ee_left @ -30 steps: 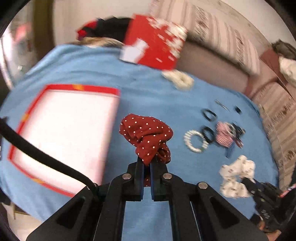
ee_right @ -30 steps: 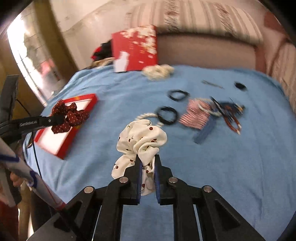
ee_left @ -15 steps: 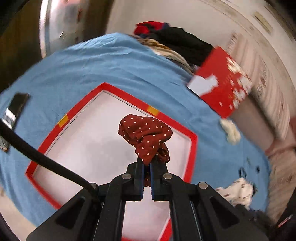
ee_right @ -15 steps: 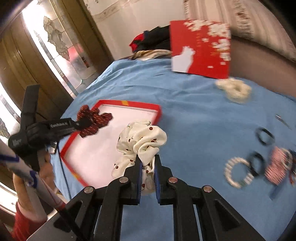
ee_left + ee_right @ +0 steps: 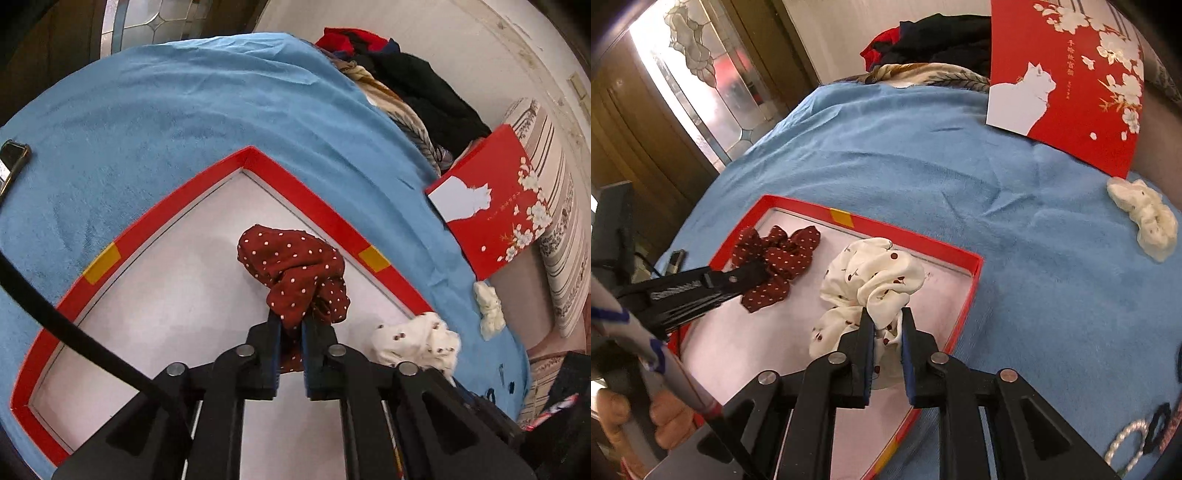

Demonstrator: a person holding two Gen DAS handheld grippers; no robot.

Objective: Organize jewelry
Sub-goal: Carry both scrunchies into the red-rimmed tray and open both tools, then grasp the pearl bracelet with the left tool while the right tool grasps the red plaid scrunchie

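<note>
My left gripper (image 5: 290, 325) is shut on a dark red polka-dot scrunchie (image 5: 295, 271) and holds it over the white inside of the red-rimmed tray (image 5: 314, 201). My right gripper (image 5: 885, 321) is shut on a white cherry-print scrunchie (image 5: 871, 280) and holds it over the right part of the same tray (image 5: 912, 242). The left gripper (image 5: 753, 271) with the red scrunchie (image 5: 775, 258) shows in the right wrist view at the tray's left. The white scrunchie (image 5: 415, 341) shows in the left wrist view.
The tray lies on a blue cloth (image 5: 942, 177). A red box lid with a white cat (image 5: 1067, 81) leans at the back. A cream scrunchie (image 5: 1145, 219) lies right of the tray. A pearl bracelet (image 5: 1126, 441) and black hair ties (image 5: 1158, 430) lie at the lower right. Clothes (image 5: 406, 85) are piled behind.
Both grippers have moved left from the jewelry pile to over the tray, each still holding its scrunchie. The scrunchies now hang low over the tray's white inside.
</note>
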